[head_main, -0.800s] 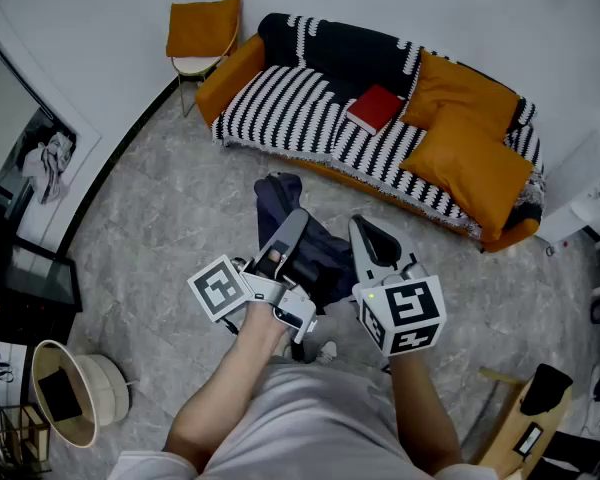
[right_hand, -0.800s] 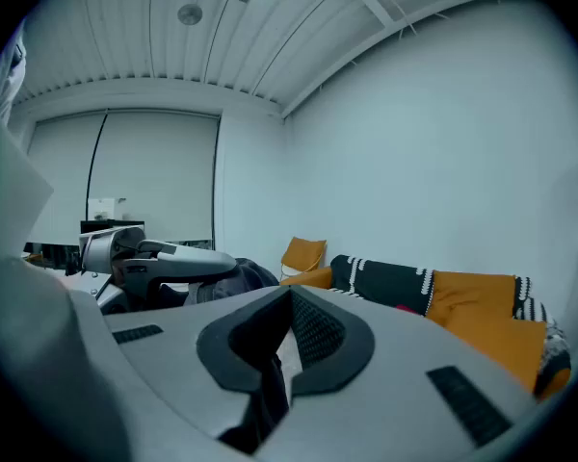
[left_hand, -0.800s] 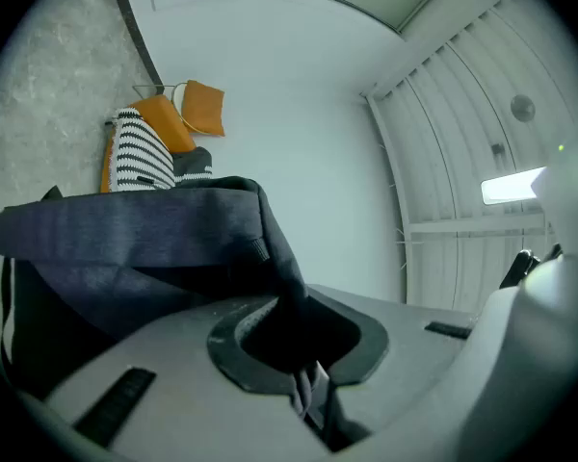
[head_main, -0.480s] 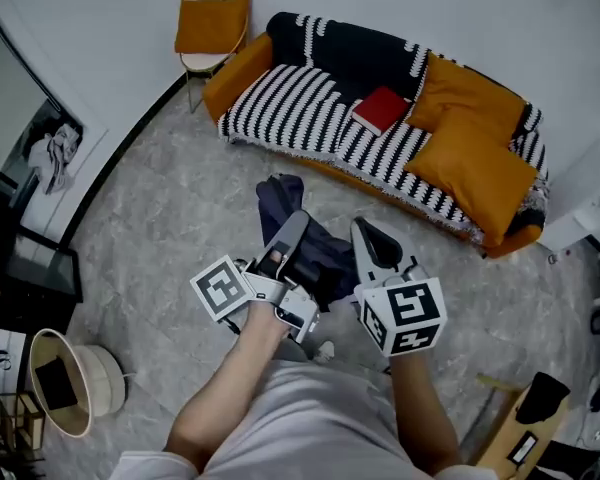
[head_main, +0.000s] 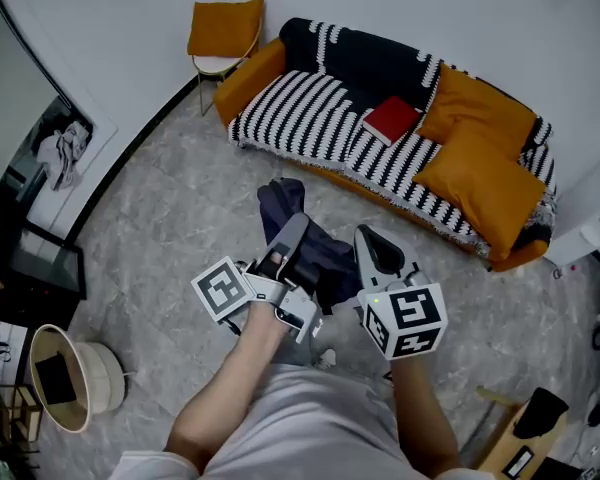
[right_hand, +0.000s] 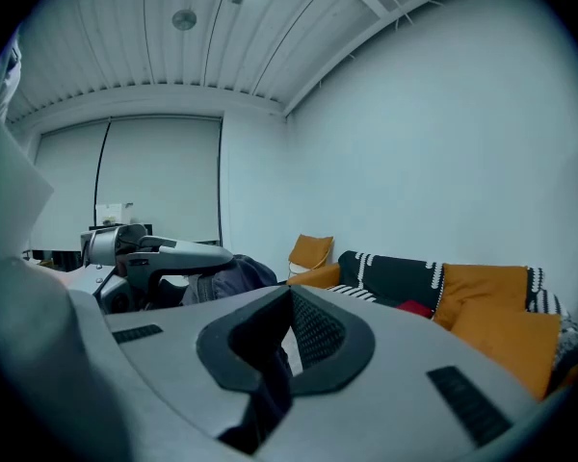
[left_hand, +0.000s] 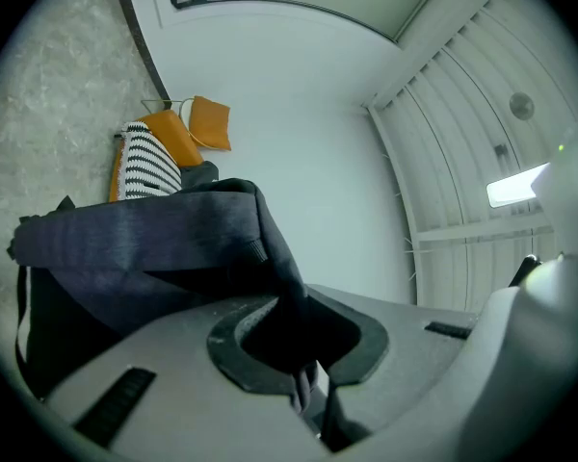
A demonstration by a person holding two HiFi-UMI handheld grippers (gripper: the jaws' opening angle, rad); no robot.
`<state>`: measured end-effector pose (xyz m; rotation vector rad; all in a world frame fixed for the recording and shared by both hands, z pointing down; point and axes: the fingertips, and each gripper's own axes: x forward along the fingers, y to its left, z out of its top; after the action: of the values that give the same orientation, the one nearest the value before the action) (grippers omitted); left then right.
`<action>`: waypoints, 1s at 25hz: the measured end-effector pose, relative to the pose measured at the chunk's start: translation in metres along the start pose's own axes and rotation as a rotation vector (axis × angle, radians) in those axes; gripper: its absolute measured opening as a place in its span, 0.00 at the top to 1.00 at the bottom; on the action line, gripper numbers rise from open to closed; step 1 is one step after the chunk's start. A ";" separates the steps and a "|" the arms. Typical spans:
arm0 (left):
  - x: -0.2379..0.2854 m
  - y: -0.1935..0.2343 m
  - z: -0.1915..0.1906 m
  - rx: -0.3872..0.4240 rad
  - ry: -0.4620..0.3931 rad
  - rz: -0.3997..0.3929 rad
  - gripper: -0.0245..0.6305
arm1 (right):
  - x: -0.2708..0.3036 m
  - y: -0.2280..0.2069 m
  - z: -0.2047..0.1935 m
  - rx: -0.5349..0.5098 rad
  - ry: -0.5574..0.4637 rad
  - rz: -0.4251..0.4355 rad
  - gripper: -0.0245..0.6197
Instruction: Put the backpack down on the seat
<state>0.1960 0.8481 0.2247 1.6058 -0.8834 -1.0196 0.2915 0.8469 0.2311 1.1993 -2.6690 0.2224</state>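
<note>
Fingers [left_hand: 154,354] of the left gripper [head_main: 296,230] clench fabric of the dark backpack [head_main: 280,203], short of the striped sofa [head_main: 290,118]. The right gripper [head_main: 372,243] has its fingers closed, empty.

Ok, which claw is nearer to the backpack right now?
Left. The left claw is shut on the backpack fabric, while the right claw sits just beside it on its right, shut with nothing between its jaws.

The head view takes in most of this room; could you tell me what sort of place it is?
Probably a living room: a black-and-white striped fabric sofa with big orange cushions, an orange-cushioned metal-legged chair beside it, and a grey marbled floor.
</note>
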 end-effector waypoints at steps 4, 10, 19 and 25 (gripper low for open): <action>0.009 0.011 0.021 0.003 -0.028 0.012 0.93 | 0.019 -0.011 0.000 0.000 0.008 0.004 0.96; 0.023 0.033 0.066 -0.010 -0.078 0.031 0.93 | 0.068 -0.010 0.003 -0.014 0.038 0.038 0.96; 0.069 0.076 0.169 -0.031 -0.109 0.063 0.93 | 0.190 -0.012 0.013 -0.004 0.084 0.070 0.96; 0.124 0.082 0.278 -0.069 -0.102 0.085 0.93 | 0.302 -0.008 0.066 0.000 0.134 0.067 0.96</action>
<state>-0.0188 0.6184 0.2392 1.4571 -0.9670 -1.0684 0.0931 0.6093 0.2424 1.0561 -2.5949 0.3020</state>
